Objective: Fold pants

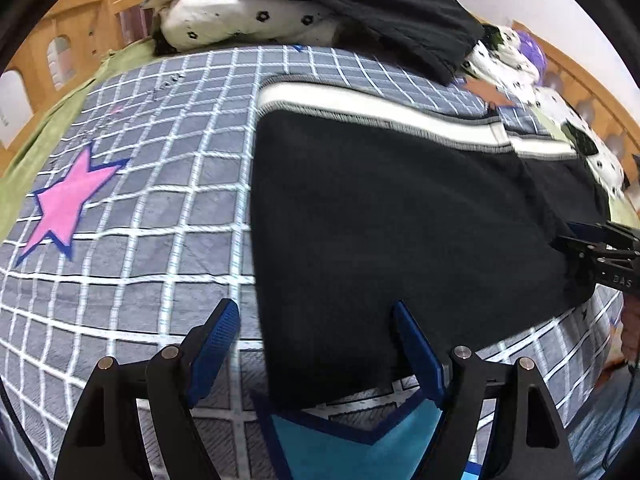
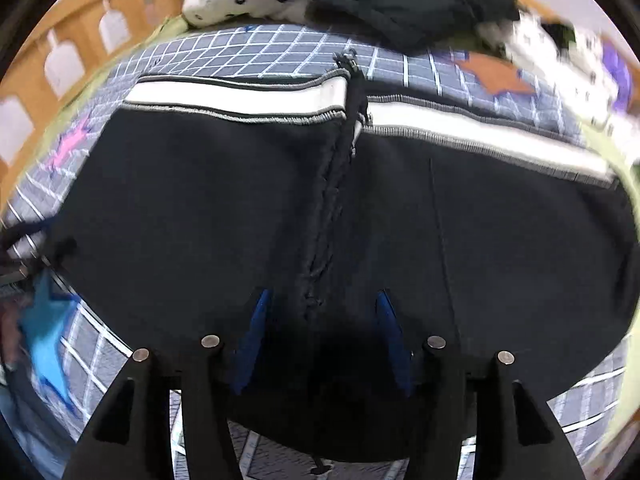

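Note:
Black pants (image 1: 400,216) with a white waistband (image 1: 360,106) lie flat on the bed, waistband at the far side. My left gripper (image 1: 316,324) is open, its blue fingers straddling the near left edge of the pants. My right gripper (image 2: 322,312) is open over the middle of the pants (image 2: 200,208), its fingers either side of the centre seam (image 2: 332,208). The right gripper also shows at the right edge of the left wrist view (image 1: 600,248), low over the cloth.
The bed has a grey grid blanket (image 1: 160,208) with a pink star (image 1: 68,204) and a blue star (image 1: 360,448). Another black garment (image 1: 384,4) lies on spotted pillows (image 1: 240,16) at the far side. A wooden rail (image 2: 72,40) borders the bed.

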Demonstrator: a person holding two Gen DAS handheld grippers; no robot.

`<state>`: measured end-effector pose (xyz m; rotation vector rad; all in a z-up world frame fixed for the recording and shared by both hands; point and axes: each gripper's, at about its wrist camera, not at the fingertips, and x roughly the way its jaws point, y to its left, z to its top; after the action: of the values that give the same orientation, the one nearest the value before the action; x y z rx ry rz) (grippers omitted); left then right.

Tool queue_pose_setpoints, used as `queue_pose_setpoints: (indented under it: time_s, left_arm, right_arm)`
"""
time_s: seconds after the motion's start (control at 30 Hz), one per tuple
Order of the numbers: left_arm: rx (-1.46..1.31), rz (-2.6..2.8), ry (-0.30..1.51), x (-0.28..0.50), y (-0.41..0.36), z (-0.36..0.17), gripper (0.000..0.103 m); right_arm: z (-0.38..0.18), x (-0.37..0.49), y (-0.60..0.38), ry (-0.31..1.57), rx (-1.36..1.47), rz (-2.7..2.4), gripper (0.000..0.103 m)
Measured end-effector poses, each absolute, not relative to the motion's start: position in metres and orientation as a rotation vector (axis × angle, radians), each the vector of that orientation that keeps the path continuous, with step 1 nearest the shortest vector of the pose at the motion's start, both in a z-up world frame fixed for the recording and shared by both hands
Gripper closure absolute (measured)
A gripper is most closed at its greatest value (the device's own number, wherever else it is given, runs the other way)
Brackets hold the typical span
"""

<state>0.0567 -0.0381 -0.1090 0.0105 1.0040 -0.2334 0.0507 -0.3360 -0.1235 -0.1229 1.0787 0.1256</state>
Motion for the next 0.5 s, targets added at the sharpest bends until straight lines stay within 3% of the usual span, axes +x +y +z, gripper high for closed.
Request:
queue_pose_setpoints:
  time_s: [0.2, 0.5]
  left_arm:
    - [-0.097, -0.185, 0.881, 0.045, -0.026, -0.046, 0.026]
    - [0.015, -0.183, 0.679, 0.03, -0.021, 0.067, 0.025]
  right_arm:
    - [-0.052, 0.035, -0.345, 0.936, 0.059, 0.066, 0.052]
    - [0.041, -0.002, -0.36, 0.769, -0.007, -0.005, 0.049]
